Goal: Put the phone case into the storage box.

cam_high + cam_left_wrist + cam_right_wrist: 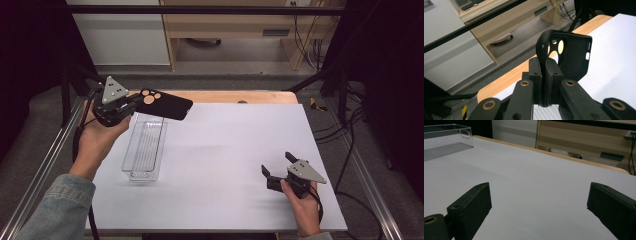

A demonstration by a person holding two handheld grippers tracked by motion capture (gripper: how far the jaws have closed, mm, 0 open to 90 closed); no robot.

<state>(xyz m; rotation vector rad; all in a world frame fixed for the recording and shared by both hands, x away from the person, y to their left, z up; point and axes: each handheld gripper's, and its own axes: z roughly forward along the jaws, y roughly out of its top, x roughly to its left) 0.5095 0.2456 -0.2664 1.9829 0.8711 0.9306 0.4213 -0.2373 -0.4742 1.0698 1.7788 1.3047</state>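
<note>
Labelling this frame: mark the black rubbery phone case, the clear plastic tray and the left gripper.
Black rubbery phone case [170, 106], high view, on its flat back.
Clear plastic tray [145, 146], high view, on its ribbed floor.
Left gripper [545, 75], left gripper view, between its fingertips.

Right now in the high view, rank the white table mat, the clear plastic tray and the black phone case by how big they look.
1. White table mat
2. Clear plastic tray
3. Black phone case, though held up nearer the camera.

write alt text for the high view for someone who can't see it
The left gripper holds a black phone case in the air above a clear plastic tray on a white table. The right gripper rests open near the table's front right.
</note>
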